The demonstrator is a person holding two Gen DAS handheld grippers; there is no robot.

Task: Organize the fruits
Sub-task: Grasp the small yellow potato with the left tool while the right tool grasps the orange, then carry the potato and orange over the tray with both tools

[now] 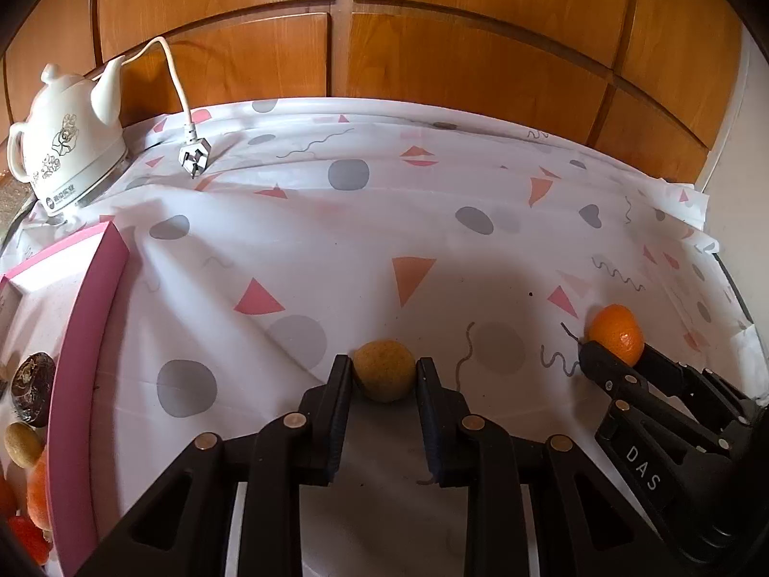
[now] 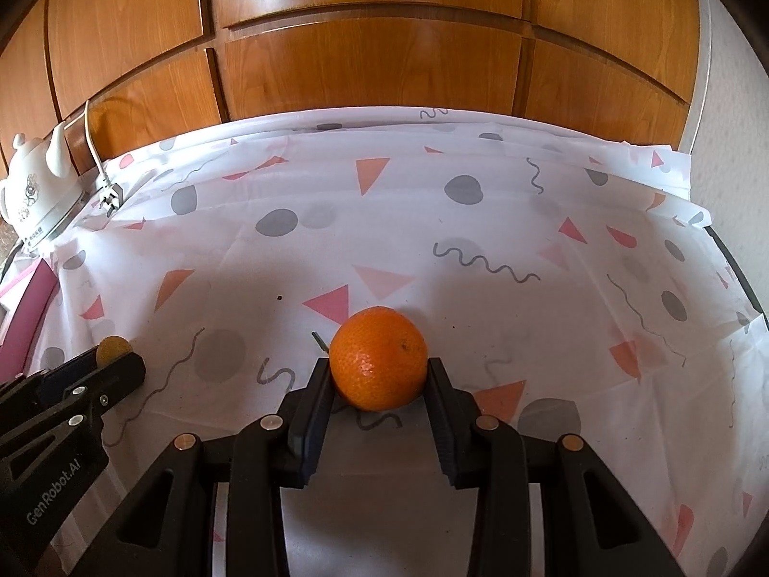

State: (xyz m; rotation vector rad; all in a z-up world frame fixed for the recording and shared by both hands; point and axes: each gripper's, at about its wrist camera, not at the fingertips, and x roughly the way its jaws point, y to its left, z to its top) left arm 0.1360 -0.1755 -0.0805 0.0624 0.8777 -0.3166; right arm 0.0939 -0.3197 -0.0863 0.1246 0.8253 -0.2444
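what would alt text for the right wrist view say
The right gripper closes its two black fingers on an orange resting on a patterned tablecloth. At left, the left gripper holds a tan fruit, with a white kettle behind.

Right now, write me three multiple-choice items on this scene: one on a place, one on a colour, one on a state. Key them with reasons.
1. Where does the white kettle stand?
A. far left of the table, by the wooden panels
B. inside the pink box
C. right beside the orange

2. What colour is the fruit between the left gripper's fingers?
A. bright red
B. dull yellow-brown
C. green

3. How does the right gripper stand to the orange?
A. well above it
B. its fingers sit on both sides of it
C. it faces away from it

Key:
1 A, the kettle sits at the far left corner, behind the pink box.
2 B, the small round fruit is yellow-brown.
3 B, a finger touches each side of the orange.
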